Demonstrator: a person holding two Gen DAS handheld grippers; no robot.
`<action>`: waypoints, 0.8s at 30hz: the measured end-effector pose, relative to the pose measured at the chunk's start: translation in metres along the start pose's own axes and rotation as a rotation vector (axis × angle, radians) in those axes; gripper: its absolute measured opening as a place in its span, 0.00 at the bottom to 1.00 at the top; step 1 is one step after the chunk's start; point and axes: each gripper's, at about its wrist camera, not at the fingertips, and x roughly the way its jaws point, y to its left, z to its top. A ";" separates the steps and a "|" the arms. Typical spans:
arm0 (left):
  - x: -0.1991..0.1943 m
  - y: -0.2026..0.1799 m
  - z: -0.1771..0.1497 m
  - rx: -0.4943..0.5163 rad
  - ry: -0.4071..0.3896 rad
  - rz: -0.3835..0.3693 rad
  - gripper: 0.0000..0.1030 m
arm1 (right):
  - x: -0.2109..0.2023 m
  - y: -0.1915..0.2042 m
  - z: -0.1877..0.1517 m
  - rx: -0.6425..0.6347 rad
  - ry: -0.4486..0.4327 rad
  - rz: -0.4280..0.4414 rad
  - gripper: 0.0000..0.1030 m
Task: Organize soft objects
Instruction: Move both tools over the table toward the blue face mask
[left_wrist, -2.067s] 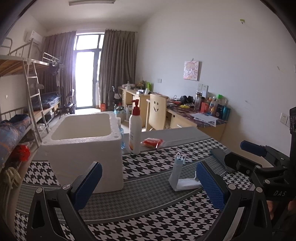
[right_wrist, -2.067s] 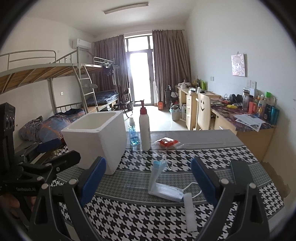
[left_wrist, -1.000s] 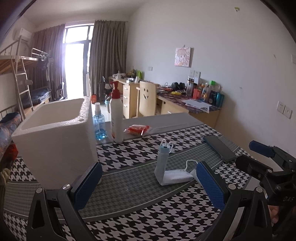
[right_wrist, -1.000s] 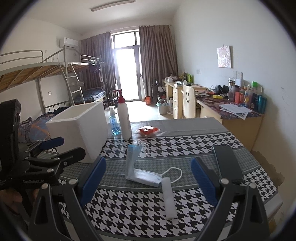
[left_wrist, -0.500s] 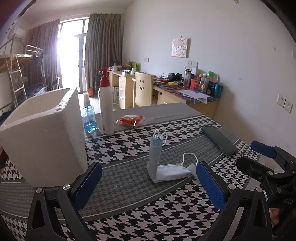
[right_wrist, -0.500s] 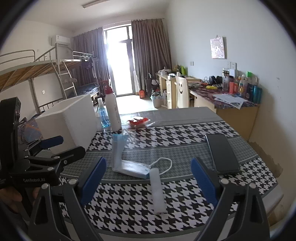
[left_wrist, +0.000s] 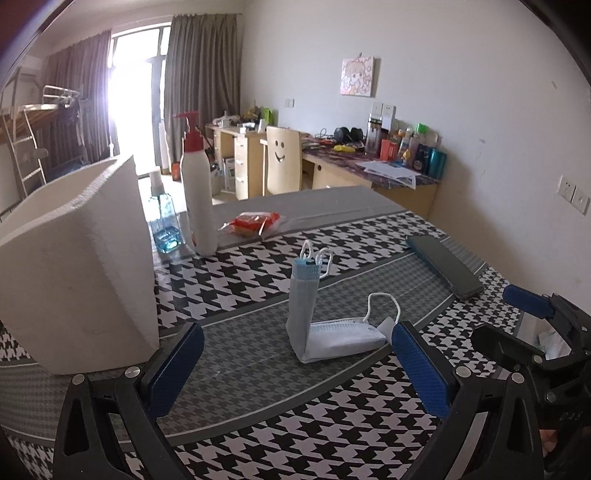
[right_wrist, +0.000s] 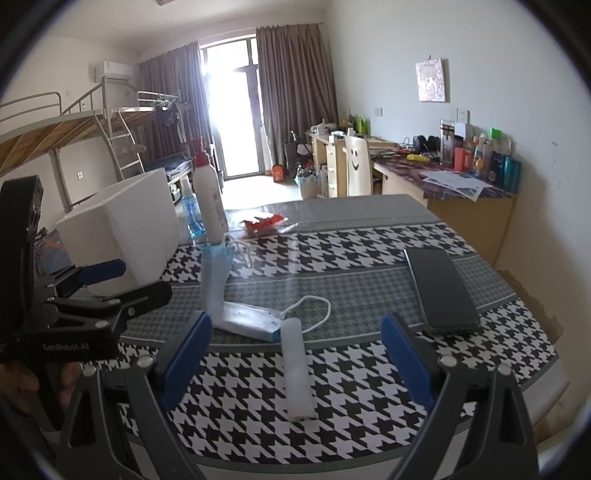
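- Masks first: a folded face mask (left_wrist: 334, 338) lies flat on the houndstooth tablecloth (left_wrist: 258, 288), with a second mask (left_wrist: 303, 295) standing upright against its left end, ear loops poking up at the top.
- In the right wrist view, a rolled white mask (right_wrist: 297, 373) lies on the cloth just in front of the flat one, one end touching it.
- Left gripper (left_wrist: 295, 365) hangs just short of the flat mask, blue pads spread wide, nothing between them; the mask's near end sits beside the right pad.
- Right gripper (right_wrist: 295, 362) is also spread wide and holds nothing; the rolled mask lies between its pads without touching either.
- White foam box (left_wrist: 74, 266) stands to the left of the masks, open side up.
- Behind the masks: a white pump bottle (left_wrist: 197, 195) with a red top, a small blue bottle (left_wrist: 162, 221) beside it, and a red snack packet (left_wrist: 253, 223).
- Dark phone (right_wrist: 439, 291) lies flat to the right of the masks, well apart from them.
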 end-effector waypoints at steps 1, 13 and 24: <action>0.002 0.000 0.000 0.000 0.006 0.002 0.99 | 0.001 -0.001 0.000 0.001 0.004 0.002 0.92; 0.026 0.001 0.003 -0.009 0.052 0.017 0.99 | 0.022 -0.010 -0.006 0.007 0.060 0.026 0.92; 0.046 0.002 0.000 -0.032 0.096 0.004 0.96 | 0.036 -0.014 -0.010 0.010 0.102 0.049 0.92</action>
